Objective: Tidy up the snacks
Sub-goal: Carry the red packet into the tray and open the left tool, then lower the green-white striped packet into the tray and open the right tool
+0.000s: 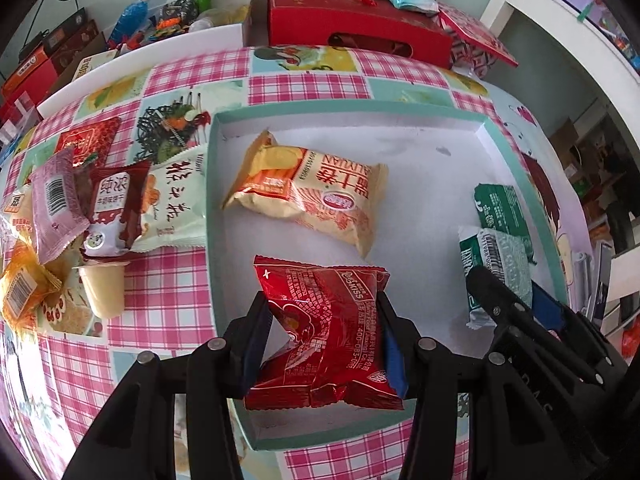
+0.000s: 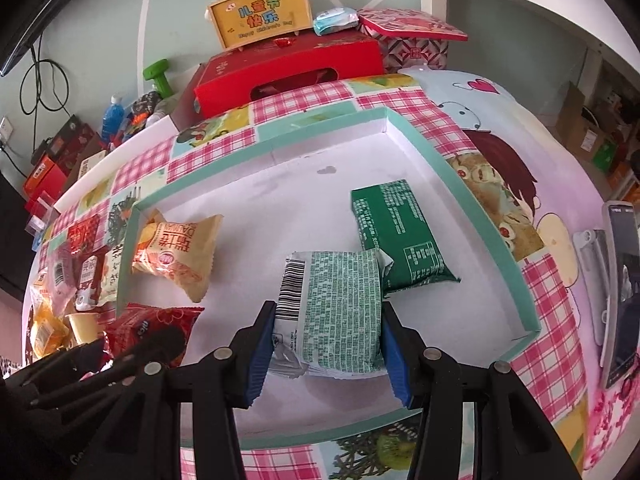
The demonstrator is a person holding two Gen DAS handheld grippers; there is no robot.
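- Mid-placement, by the look of it: both grippers inside the shallow tray (image 1: 352, 114), each around a snack.
- Left gripper (image 1: 324, 344) clenched on the red pack (image 1: 324, 332), pads pressing its two sides, foil crumpled between them; pack low over the tray's near left part, contact with the floor not clear.
- Right gripper (image 2: 326, 344) around the pale green pack (image 2: 334, 312), pads touching both edges; looks like a grip, though firmness hard to judge. Pack lying on the tray floor, its far corner overlapping the dark green pack (image 2: 400, 236).
- Already in the tray: yellow pack (image 1: 308, 192) toward the far left, well apart from the red one.
- Next move, likely: lower and release the red pack in the open floor near the yellow one, then back out without dragging it.
- Waiting outside, just left of the tray wall: a heap of snacks (image 1: 80, 216) and a small pudding cup (image 1: 102, 288).
- In the way: the tray wall between heap and tray, needing a lift over; the two grippers close together at the near edge, so some risk of bumping.
- Farther back, clear of the work: red box (image 1: 352, 20); phone (image 2: 622, 288) off to the right.
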